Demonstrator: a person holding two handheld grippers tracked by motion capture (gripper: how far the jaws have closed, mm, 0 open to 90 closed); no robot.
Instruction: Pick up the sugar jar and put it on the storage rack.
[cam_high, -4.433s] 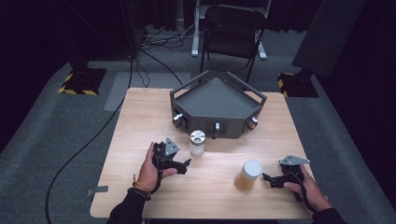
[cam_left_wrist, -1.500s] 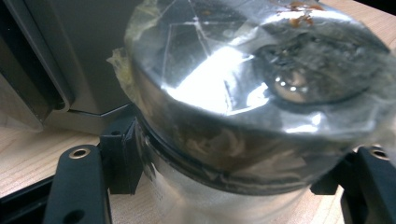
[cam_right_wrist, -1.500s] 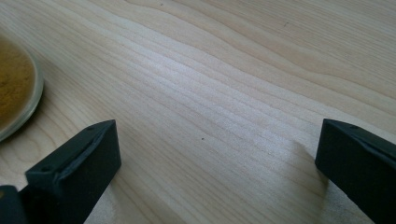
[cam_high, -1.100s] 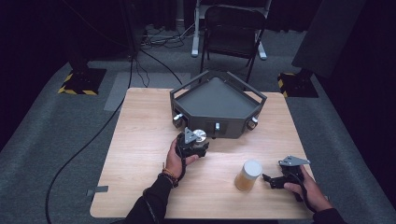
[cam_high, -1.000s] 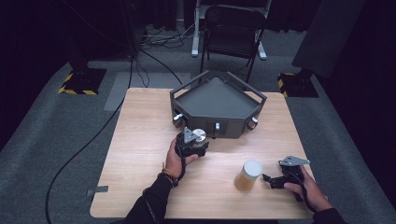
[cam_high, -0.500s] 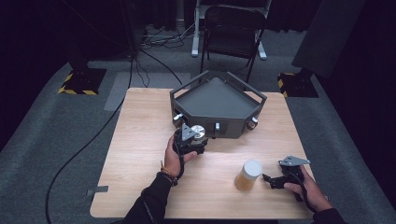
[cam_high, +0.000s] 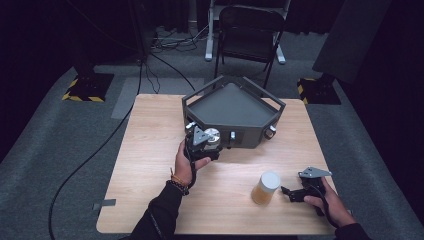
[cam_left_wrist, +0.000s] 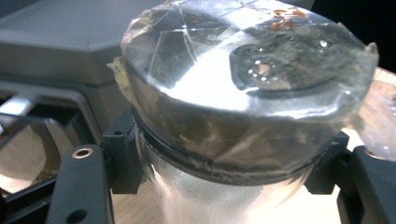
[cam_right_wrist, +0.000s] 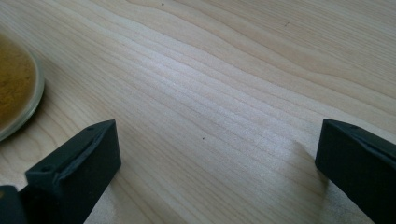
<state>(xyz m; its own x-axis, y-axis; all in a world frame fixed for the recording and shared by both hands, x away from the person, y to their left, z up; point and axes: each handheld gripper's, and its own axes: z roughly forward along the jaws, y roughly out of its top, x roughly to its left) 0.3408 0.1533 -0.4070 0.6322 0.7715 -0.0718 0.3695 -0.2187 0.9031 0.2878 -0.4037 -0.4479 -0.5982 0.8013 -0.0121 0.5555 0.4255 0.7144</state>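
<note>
The left gripper (cam_high: 207, 146) is clamped on the clear jar (cam_high: 212, 136), jaws pinching it just under the lid, and compared with a second ago it's clearly higher: back then the jar sat on the table (cam_high: 150, 150) in front of the grey tray (cam_high: 232, 107), now it's lifted and sits right up against the tray's front wall in the high view. A few seconds back that hand wasn't even on the jar, it was resting off to the side. So I'd say the pick is done and the carry has started, most likely up and over the rim into the tray, though that's my guess.

The right gripper (cam_high: 294, 192) hasn't budged. It rests on the table just beside the amber jar (cam_high: 265, 187), jaws spread apart with nothing between them.

What the views give you separately: the high view shows the whole layout, both hands, both jars, the tray. The left gripper view gets you the grip itself: the taped lid (cam_left_wrist: 243, 60) up close, the black jaws snug on both sides of the jar neck, the tray wall (cam_left_wrist: 51, 56) right behind. The right gripper view looks along open jaws at bare wood, with just the edge of the amber jar (cam_right_wrist: 16, 93) at the left, touching neither jaw.
</note>
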